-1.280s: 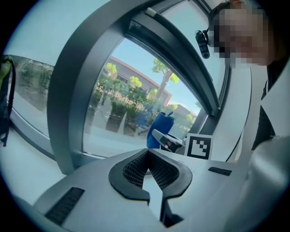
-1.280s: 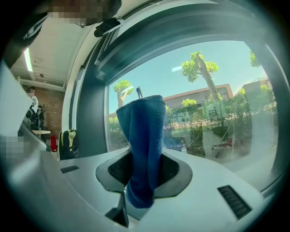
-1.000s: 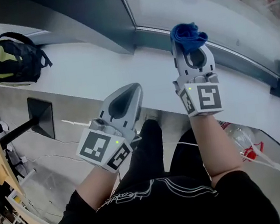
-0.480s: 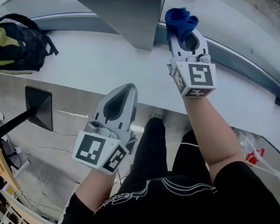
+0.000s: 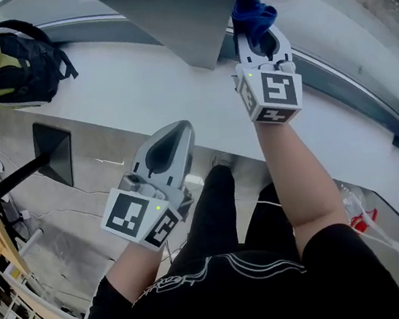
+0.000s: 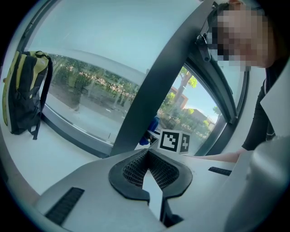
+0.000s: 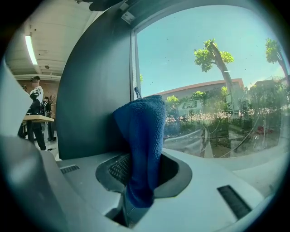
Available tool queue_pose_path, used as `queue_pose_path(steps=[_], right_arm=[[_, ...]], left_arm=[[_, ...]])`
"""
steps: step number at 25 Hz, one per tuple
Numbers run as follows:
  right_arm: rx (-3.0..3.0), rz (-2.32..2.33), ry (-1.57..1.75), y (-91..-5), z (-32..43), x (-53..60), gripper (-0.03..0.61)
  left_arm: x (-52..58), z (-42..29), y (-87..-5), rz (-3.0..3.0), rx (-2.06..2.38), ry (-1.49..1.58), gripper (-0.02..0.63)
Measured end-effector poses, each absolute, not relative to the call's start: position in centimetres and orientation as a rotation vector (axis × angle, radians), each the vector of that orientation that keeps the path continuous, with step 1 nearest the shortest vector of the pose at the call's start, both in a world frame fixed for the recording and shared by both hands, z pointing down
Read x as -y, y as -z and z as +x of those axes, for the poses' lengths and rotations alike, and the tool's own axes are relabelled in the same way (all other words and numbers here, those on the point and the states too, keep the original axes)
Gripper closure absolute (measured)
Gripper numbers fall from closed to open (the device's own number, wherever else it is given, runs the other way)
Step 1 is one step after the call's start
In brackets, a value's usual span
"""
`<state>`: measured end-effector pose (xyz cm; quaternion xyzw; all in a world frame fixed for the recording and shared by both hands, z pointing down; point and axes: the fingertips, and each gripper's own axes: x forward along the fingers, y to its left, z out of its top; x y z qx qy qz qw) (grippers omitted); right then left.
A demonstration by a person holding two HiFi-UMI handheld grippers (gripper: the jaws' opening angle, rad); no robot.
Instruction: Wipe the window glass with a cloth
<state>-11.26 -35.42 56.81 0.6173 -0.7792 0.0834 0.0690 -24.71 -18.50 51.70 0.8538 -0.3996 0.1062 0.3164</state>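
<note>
A blue cloth (image 5: 253, 16) (image 7: 142, 149) is pinched in my right gripper (image 5: 259, 32), which is raised close to the window glass (image 7: 208, 77) just right of the dark grey window post (image 5: 178, 10) (image 7: 95, 90). The cloth's bunched top sticks out past the jaws toward the glass; I cannot tell whether it touches. My left gripper (image 5: 171, 140) hangs lower over the edge of the white sill (image 5: 124, 92), jaws shut with nothing between them (image 6: 147, 165). In the left gripper view the right gripper's marker cube (image 6: 174, 141) and a bit of cloth (image 6: 152, 129) show beside the post.
A black and yellow backpack (image 5: 6, 68) (image 6: 22, 93) rests on the sill at far left. A black box (image 5: 55, 157) is fixed below the sill edge. A dark window frame (image 5: 352, 89) runs along the sill. Cables and a plastic bag (image 5: 358, 210) lie on the floor.
My right gripper has risen with the blue cloth toward the glass beside the post. The left gripper has stayed about where it was.
</note>
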Motion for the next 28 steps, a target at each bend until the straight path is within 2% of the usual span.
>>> queue_pose_path(steps=[10,28], right_arm=[[2.318,1.884,-0.259,-57.0,-7.6,33.4,0.485],[2.181,2.020,-0.226,-56.5,10.7,26.0,0.485]], left_arm=[[18.1,-21.3,-51.6,2.267,1.009,-0.294,0.609],[12.5,-6.3,-51.4,2.329,0.871,-0.322,0.609]])
